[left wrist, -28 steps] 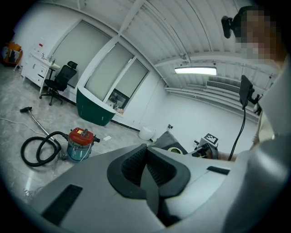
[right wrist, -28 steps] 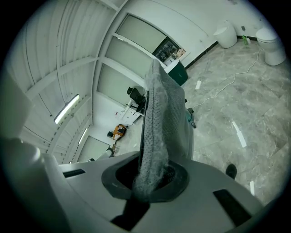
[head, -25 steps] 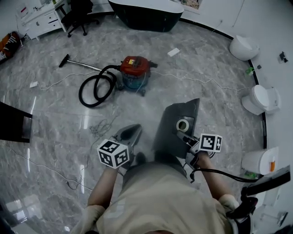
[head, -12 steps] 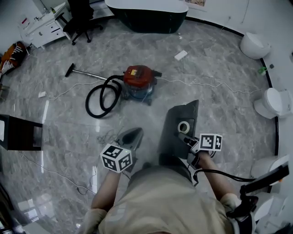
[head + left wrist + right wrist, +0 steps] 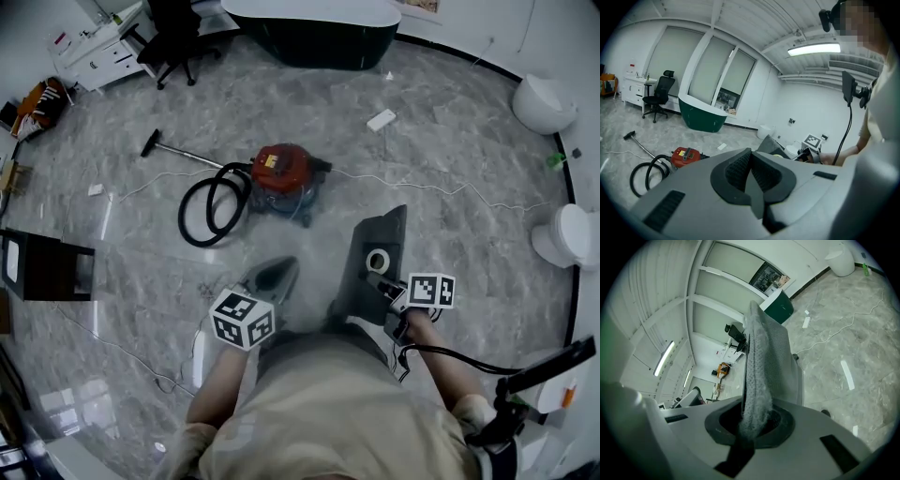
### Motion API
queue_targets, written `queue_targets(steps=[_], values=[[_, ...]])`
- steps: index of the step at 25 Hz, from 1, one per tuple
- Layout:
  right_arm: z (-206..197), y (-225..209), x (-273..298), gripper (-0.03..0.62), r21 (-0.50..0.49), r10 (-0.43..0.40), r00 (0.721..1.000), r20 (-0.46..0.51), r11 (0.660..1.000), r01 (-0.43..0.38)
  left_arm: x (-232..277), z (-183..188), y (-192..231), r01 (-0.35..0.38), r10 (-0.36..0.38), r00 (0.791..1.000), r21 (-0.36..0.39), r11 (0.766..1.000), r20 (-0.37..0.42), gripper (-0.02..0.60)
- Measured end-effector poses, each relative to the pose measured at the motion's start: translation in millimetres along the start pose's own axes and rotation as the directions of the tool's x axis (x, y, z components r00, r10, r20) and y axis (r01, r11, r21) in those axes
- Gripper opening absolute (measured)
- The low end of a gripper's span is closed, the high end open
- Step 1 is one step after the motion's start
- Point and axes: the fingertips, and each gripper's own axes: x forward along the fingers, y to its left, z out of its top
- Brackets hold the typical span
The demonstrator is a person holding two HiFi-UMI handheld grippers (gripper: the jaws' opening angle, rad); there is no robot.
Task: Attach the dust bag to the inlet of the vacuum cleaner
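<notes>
Right gripper (image 5: 380,280): clamped on the lower edge of the dust bag (image 5: 373,246). Grey felt pinched between the jaws in the right gripper view, jaws nearly together on the cloth. Bag held out in front of the body, standing up from the jaws. Cardboard collar (image 5: 377,260) with its round hole turned up toward the head camera. No contact with the floor (image 5: 450,122).

Left gripper (image 5: 279,269): closed, jaws pressed together, nothing between them. Carried beside the bag, apart from it.

Vacuum cleaner (image 5: 284,174): red top, on the floor ahead, well apart from both grippers. Black hose (image 5: 210,205) looped at its left, wand (image 5: 176,150) lying further left, white cable (image 5: 441,187) trailing off to the right.

Change over the last second: vacuum cleaner lower in the head view than 1 second ago, and lower again than half a second ago. Whole floor slid toward the body. Bag and 2 grippers in the same spot against the torso throughout, grips unchanged. Reads as walking toward the machine with the bag carried, not as any handling yet.

Meaning for the task: approach only, attaching not begun. Gap closing but still wide. Inlet not made out from here. Top seemingly in place, so opening probably needed first, likely work for the empty left gripper. Collar hole in plain sight, handy for lining up on the inlet once close.
</notes>
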Motion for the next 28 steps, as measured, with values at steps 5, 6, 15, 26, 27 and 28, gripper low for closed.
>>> queue_targets(steps=[5,6,15,26,27,28], values=[[32,-7,3,0.04,-0.018,0.004,1.0,0.009,1.0,-0.004,21,10,10,-0.021,0.021,1.0,0.012,1.0,-0.016,-0.006],[41,-10,4,0.039,-0.017,0.004,1.0,0.011,1.0,-0.004,28,13,14,-0.024,0.024,1.0,0.01,1.0,-0.014,-0.006],[77,-7,28,0.04,0.013,-0.054,0.997,0.052,0.999,0.053,57,33,72,0.011,-0.01,1.0,0.014,1.0,-0.017,-0.006],[126,12,126,0.039,0.054,-0.21,0.977,0.034,0.977,0.208,84,70,198,0.094,-0.096,0.993,-0.028,0.995,-0.066,-0.006],[128,13,135,0.038,0.059,-0.22,0.975,0.034,0.974,0.218,85,71,209,0.1,-0.101,0.992,-0.028,0.995,-0.071,-0.006],[131,13,144,0.038,0.063,-0.227,0.973,0.036,0.972,0.224,88,72,220,0.105,-0.106,0.991,-0.026,0.994,-0.077,-0.006]])
